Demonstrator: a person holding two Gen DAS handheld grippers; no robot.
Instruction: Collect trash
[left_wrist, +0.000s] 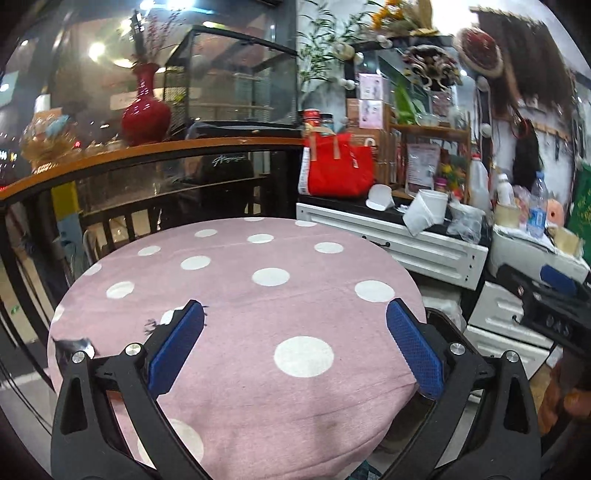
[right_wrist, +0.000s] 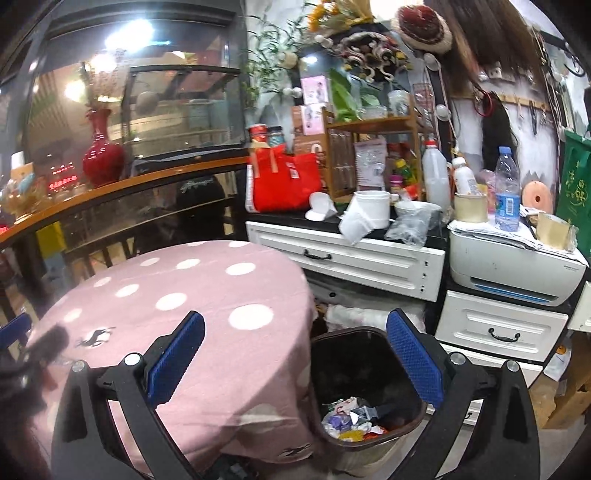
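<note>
A dark bin (right_wrist: 364, 334) stands on the floor right of the round table, with crumpled wrappers and paper trash (right_wrist: 351, 421) at its bottom. My right gripper (right_wrist: 295, 354) is open and empty, hovering above the bin's near left rim and the table edge. My left gripper (left_wrist: 295, 347) is open and empty above the pink polka-dot tablecloth (left_wrist: 236, 295); no trash shows on the cloth between its fingers. The right gripper's body also shows at the right edge of the left wrist view (left_wrist: 554, 302).
A white drawer cabinet (right_wrist: 347, 258) behind the table carries a red bag (right_wrist: 284, 181), a paper roll (right_wrist: 364, 214) and bottles. A printer (right_wrist: 517, 269) sits on drawers at the right. A wooden rail with a red vase (right_wrist: 101, 155) runs behind left.
</note>
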